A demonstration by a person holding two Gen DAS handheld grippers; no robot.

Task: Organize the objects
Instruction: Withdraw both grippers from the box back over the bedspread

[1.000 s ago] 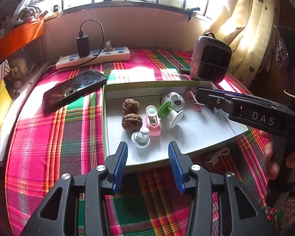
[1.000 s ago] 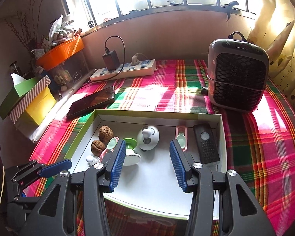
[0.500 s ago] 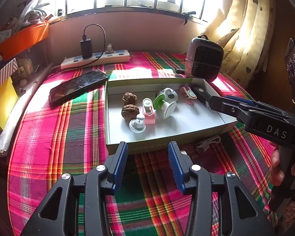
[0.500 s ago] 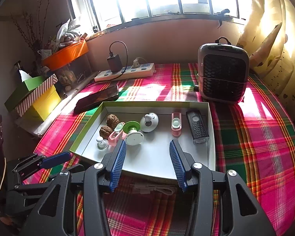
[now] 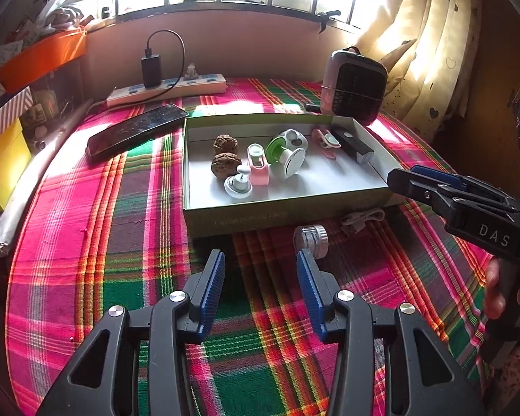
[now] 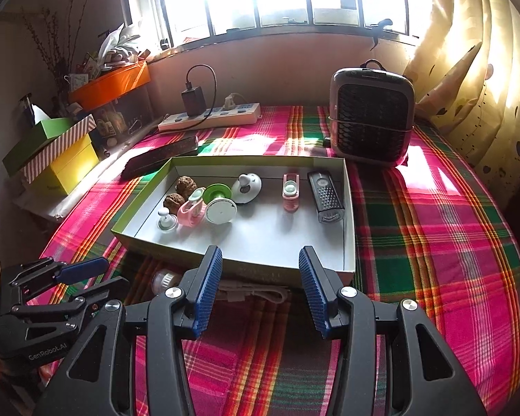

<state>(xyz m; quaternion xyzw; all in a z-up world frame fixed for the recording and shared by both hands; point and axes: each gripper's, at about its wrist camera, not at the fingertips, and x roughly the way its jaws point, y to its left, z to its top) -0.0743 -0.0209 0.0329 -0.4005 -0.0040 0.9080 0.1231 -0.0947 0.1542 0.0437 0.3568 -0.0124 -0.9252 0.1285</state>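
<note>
A shallow green-edged box [image 5: 329, 201] [image 6: 348, 208] on the plaid cloth holds two walnuts [image 5: 223, 166], a pink clip [image 5: 258, 164], a green and white spool [image 5: 287, 156], a white knob [image 5: 239, 183] and a black grater [image 6: 326, 197]. A clear round cap [image 5: 311, 239] and a white cable [image 5: 362, 216] lie on the cloth in front of the box. My left gripper [image 5: 260, 277] is open and empty, just short of the cap. My right gripper [image 6: 260, 274] is open and empty in front of the box's near wall, above the cable [image 6: 256, 291].
A phone [image 5: 138, 128] lies left of the box. A power strip with a charger [image 5: 166, 86] runs along the back wall. A small heater [image 6: 372, 118] stands back right. Boxes [image 6: 59, 152] are stacked at the left edge. Curtains hang on the right.
Both grippers have pulled back from over the box towards me. The box now lies further off, and the cap and cable in front of it have come into view.
</note>
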